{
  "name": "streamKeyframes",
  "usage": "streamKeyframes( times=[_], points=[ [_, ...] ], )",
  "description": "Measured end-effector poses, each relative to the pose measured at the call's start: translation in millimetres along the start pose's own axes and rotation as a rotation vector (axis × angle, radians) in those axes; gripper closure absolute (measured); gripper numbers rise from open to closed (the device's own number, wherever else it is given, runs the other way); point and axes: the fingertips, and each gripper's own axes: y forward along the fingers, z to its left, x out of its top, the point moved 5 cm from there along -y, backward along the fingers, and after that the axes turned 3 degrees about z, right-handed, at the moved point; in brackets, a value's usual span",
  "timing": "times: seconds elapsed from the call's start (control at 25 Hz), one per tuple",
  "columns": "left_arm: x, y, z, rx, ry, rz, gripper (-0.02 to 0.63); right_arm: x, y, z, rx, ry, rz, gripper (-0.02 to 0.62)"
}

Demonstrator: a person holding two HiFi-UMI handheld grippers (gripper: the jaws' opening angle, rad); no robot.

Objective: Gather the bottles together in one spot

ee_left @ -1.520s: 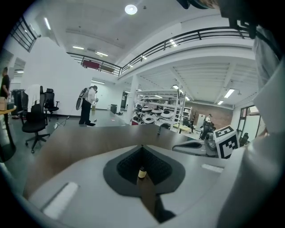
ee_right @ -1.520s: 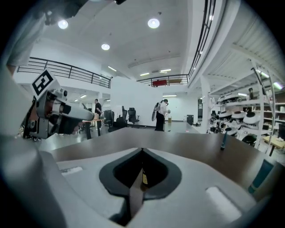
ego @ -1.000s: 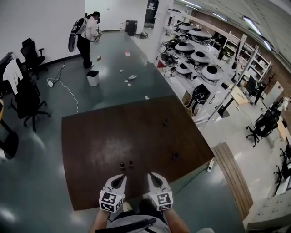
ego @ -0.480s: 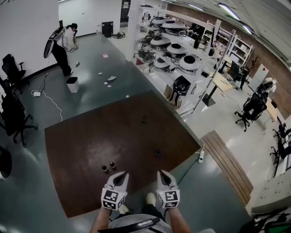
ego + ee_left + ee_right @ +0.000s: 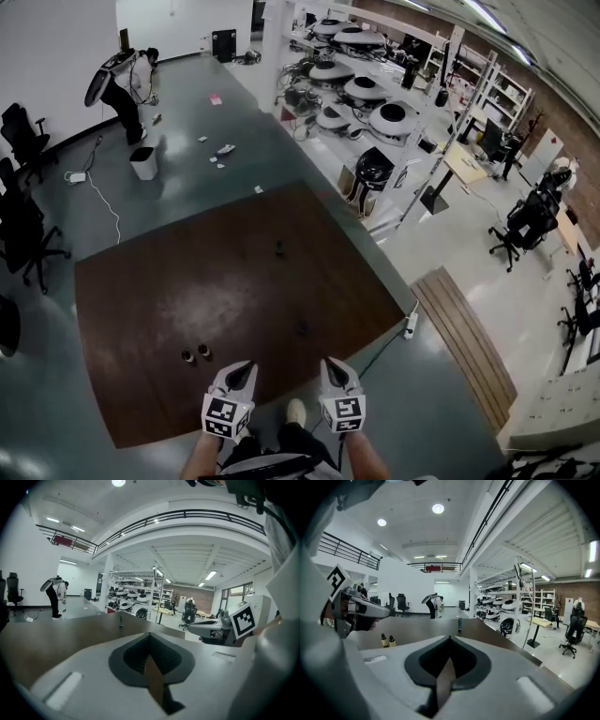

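Note:
Two small amber bottles (image 5: 195, 354) stand side by side near the front edge of the big brown table (image 5: 141, 309); they also show in the right gripper view (image 5: 387, 640). A dark bottle (image 5: 301, 328) stands alone at the right front. Another dark bottle (image 5: 278, 248) stands farther back, and appears upright in both gripper views (image 5: 120, 619) (image 5: 459, 623). My left gripper (image 5: 246, 373) and right gripper (image 5: 330, 368) hover side by side at the table's near edge, both shut and empty, tips pointing forward (image 5: 150, 634) (image 5: 449, 638).
A person (image 5: 127, 89) bends over far back left beside a white bin (image 5: 143, 163). Office chairs (image 5: 23, 234) stand to the left. Shelves with round white machines (image 5: 375, 103) line the right, and a wooden board (image 5: 464, 347) lies on the floor at the right.
My view has swung, so the table and bottles have slid left and down in the picture. Both grippers have stayed shut and close together at the near edge.

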Motion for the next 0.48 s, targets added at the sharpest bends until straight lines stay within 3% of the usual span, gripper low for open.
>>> streamKeyframes(
  times=[0.48],
  points=[
    [-31,49,11,0.079,-0.059,0.081,0.606,-37,61,-18,0.136,-0.015,0.074,0.594]
  ],
)
